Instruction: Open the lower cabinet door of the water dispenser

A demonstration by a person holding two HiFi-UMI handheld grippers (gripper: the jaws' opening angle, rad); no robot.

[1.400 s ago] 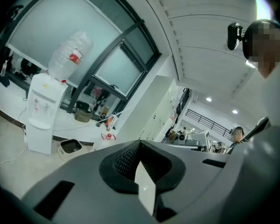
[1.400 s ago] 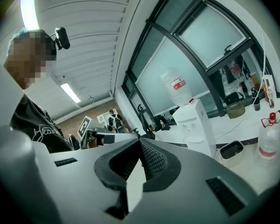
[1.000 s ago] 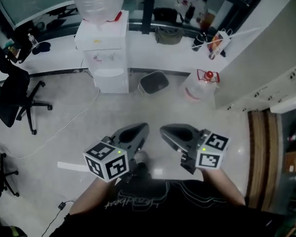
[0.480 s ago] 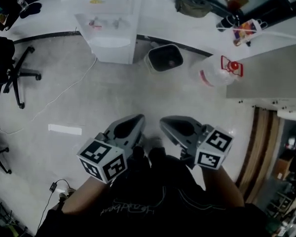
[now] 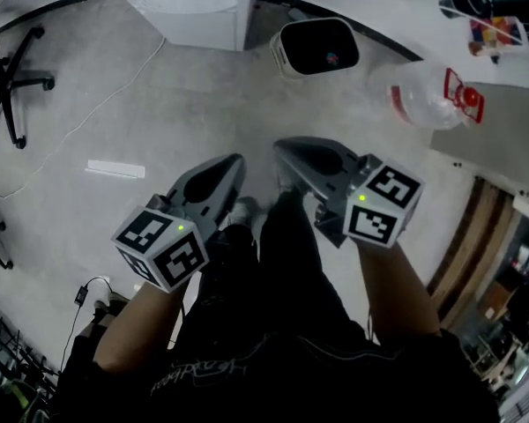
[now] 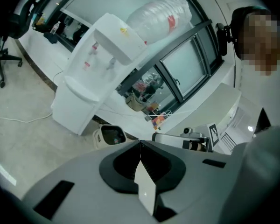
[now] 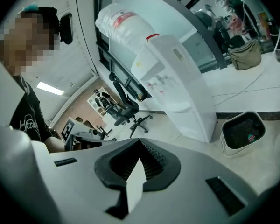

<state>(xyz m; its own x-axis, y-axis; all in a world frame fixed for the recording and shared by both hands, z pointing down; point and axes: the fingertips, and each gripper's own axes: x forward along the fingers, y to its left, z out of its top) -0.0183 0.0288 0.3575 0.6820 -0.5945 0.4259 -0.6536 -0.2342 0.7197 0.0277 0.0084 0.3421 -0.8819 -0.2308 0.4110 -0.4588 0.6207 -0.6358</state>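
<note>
1. Left claw [image 5: 229, 164] and right claw [image 5: 286, 148]: both closed tight with nothing between them, carried side by side above the person's legs. Judged in approach, no grasp due yet.
2. Floor [image 5: 159, 104] lies between; waste bin [image 5: 316, 47] sits just beside the target.
3. Water dispenser [image 5: 203, 7] stands well apart, against the wall. Its lower cabinet door [image 7: 189, 121] appears closed and untouched.

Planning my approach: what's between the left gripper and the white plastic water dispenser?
Head view: only bare grey floor; the white waste bin stands right of that line.
</note>
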